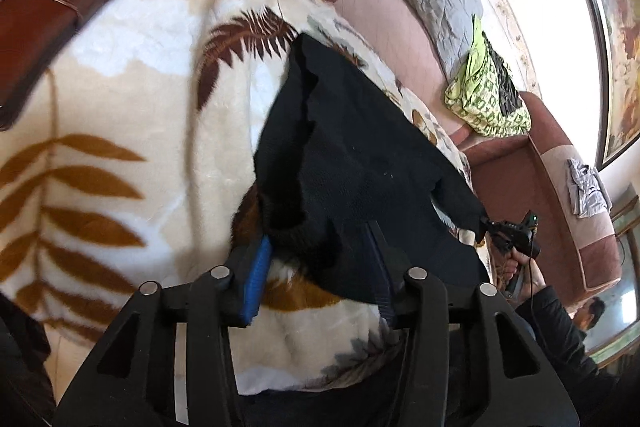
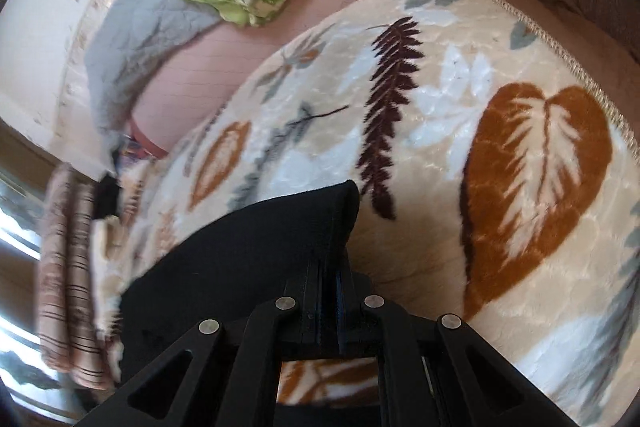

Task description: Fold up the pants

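Leaf-print blanket (image 1: 140, 107), cream with brown and rust fronds, covering the work surface. Black pants (image 1: 352, 155), draped over the blanket's middle, one corner lifted off it. Green patterned bundle (image 1: 486, 95) on the pink sofa behind. Left gripper (image 1: 320, 283): fingers spread wide, fabric lying across them. Right gripper (image 2: 329, 279): clamped narrow on the pants' edge.

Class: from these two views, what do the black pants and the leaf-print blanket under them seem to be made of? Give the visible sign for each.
Pants: probably a soft knit or fleece, matte; a fine nubby texture shows and it drapes limply. Blanket: likely plush synthetic fleece, with a slight sheen, visible pile and a corded edge.
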A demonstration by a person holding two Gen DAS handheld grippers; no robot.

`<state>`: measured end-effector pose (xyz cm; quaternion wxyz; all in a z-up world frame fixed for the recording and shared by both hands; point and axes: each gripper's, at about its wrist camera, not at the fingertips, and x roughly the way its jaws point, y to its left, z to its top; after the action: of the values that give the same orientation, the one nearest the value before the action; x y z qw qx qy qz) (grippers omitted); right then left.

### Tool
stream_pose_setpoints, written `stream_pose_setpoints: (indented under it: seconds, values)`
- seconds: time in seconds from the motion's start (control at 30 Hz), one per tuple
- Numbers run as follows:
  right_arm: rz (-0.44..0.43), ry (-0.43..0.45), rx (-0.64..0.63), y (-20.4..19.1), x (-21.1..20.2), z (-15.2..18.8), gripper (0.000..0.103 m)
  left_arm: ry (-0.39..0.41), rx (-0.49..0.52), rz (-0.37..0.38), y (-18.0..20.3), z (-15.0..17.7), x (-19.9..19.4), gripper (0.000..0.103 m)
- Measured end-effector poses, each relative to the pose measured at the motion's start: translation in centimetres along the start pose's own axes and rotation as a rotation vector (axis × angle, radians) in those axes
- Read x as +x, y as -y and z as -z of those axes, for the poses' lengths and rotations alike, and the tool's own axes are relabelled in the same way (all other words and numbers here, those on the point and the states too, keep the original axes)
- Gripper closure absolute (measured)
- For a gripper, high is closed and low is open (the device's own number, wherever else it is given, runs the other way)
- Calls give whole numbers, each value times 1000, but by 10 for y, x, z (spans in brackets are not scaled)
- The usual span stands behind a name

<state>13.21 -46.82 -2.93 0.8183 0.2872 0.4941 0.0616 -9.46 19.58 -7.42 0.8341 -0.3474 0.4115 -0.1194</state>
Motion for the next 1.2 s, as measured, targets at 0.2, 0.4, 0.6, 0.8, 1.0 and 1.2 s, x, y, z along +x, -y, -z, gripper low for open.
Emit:
stream_pose_setpoints:
  seconds: [0.2,0.4,0.6,0.8,1.0,1.2]
  values:
    - [128,-12,-63,6,12,-3,99,19,-40,-41,-6,7,-12,58]
    - [305,60,-258,-4,4,11,98,72,-32,-46,3,9,-30,55]
    - [140,137,-199,20,-50,38,97,95,-25,-59,14,10,-38,51]
    - [-58,98,-161,23,-62,56,96,118,45,-68,49,4,-41,39]
    - [-362,38,424,74,-33,57,58,109,56,-42,67,-2,-21,39]
    - [-330,-145,485,71,12,60,58,91,43,-78,67,-11,2,39]
